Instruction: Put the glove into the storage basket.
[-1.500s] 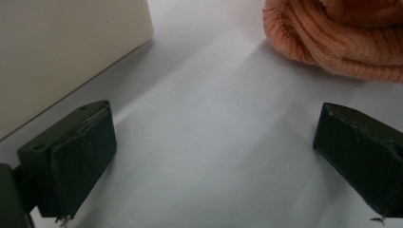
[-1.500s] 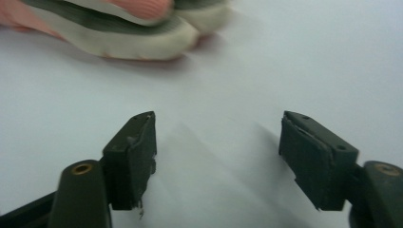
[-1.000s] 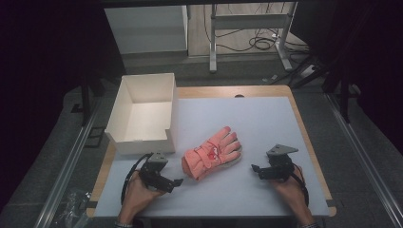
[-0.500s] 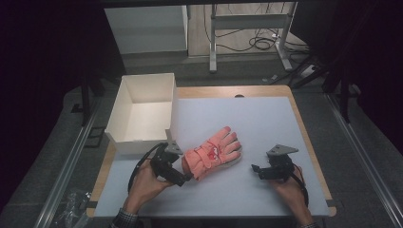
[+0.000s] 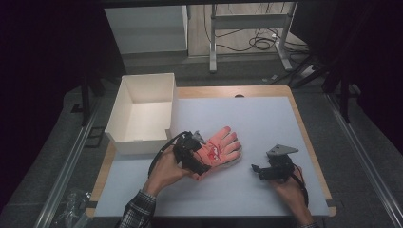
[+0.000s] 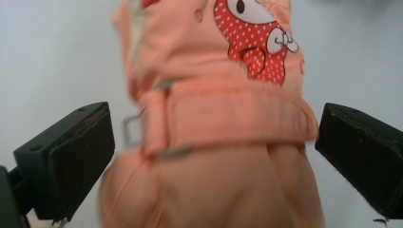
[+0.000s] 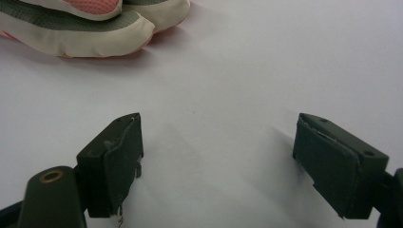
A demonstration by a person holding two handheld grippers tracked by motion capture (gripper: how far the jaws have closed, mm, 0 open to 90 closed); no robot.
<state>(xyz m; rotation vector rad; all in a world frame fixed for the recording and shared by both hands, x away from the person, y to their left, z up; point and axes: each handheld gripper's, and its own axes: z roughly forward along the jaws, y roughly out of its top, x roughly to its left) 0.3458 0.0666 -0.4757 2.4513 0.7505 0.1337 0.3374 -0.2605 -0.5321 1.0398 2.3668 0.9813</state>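
From the high view, the pink glove [image 5: 219, 149] lies flat on the table [image 5: 266, 118], near the white box [image 5: 142, 114], which has nothing in it. The left gripper [image 5: 197, 159] is at the glove's cuff. In the left gripper view its jaws stand wide on both sides of the cuff, not squeezing yet. In the right gripper view, the right gripper [image 7: 216, 166] is wide open, holding nothing. I think grabbing comes next

Glove [image 6: 223, 128]: peach-orange, strap same colour, red patch with white dots and white bow on back; fingertips cream with grey mesh in right gripper view. Left tool [image 5: 192, 153] black. Right tool [image 5: 266, 170] black, grey plate on top. Box [image 5: 142, 114] white. Worktop [image 5: 266, 118] pale grey, wood-brown edge. Sleeve [image 5: 138, 211] dark plaid.
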